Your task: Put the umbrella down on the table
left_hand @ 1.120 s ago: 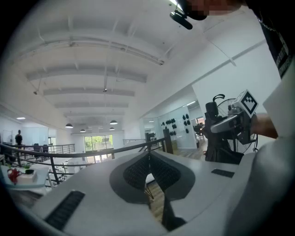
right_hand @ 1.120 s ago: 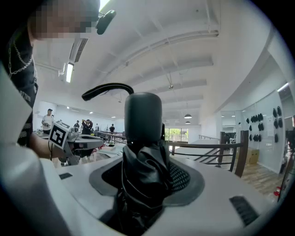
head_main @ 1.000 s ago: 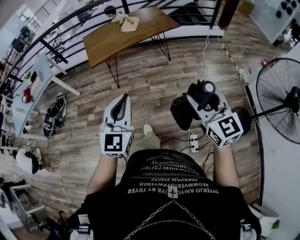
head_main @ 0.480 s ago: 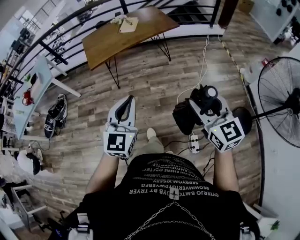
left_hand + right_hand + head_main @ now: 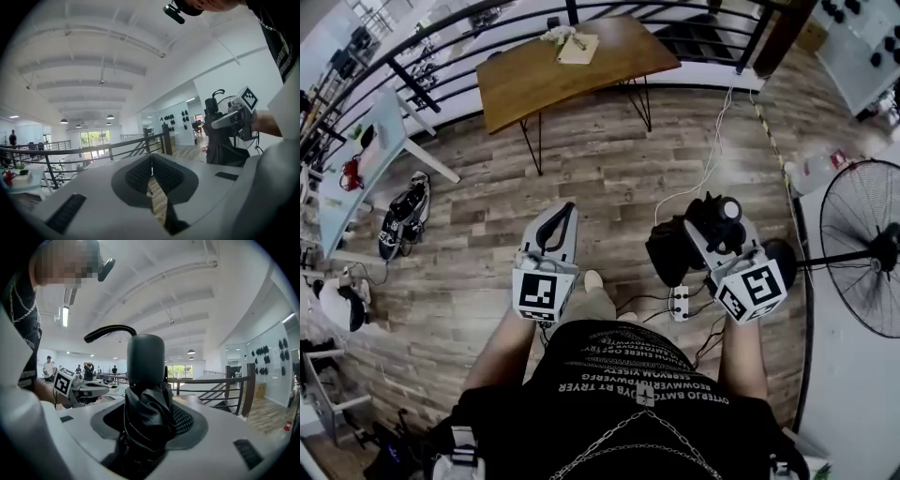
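Holding a folded black umbrella [image 5: 146, 394], the right gripper [image 5: 154, 416] presses its jaws on the bunched cloth from both sides. The thick round end of the umbrella stands up above the jaws, and a curved black strap [image 5: 110, 331] bends over it. In the head view the umbrella hangs in the air over the wooden floor [image 5: 609, 159], well apart from the brown table [image 5: 534, 80] that stands near the black railing [image 5: 422, 89]. The left gripper [image 5: 151, 174] is beside the right one, its jaws closed on each other with nothing between them. A fan [image 5: 862, 248] stands at the right.
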The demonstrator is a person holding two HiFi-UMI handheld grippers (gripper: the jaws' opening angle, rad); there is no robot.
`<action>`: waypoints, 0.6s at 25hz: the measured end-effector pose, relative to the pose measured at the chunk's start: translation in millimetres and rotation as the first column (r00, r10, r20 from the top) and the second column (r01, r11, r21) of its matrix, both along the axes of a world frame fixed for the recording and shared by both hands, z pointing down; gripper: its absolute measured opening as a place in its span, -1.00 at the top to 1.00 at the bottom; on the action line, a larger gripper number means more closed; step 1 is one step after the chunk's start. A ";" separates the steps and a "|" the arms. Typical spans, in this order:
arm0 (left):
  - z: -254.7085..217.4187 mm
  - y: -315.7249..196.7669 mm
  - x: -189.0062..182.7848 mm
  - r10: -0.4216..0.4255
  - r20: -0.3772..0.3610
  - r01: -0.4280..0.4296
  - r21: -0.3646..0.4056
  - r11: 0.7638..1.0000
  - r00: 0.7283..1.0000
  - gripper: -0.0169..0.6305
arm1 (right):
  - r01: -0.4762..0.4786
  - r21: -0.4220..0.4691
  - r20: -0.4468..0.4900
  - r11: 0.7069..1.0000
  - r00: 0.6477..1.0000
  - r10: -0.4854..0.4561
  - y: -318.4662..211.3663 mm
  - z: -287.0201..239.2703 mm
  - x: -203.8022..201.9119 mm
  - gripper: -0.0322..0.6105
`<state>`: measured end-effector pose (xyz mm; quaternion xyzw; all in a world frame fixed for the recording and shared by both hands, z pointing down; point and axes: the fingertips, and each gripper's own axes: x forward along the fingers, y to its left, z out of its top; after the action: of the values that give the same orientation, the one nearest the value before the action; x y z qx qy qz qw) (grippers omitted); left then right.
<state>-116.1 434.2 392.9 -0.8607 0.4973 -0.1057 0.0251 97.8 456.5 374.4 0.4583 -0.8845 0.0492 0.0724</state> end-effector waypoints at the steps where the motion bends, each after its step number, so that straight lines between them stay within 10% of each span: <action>1: 1.0 -6.6 -6.1 -0.008 0.001 0.008 -0.001 1.000 1.000 0.85 | 0.006 -0.003 0.000 1.000 1.000 -0.006 -7.3 1.1 -4.8 0.15; 15: -8.9 -111.5 -94.6 -0.068 -0.025 0.069 0.044 0.997 0.997 0.85 | 0.036 0.019 -0.027 0.999 0.999 -0.035 -117.0 -16.3 -77.3 0.14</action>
<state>-210.8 322.7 384.0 -0.8436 0.5290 -0.0851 0.0349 20.4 339.6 358.1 0.4438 -0.8919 0.0331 0.0803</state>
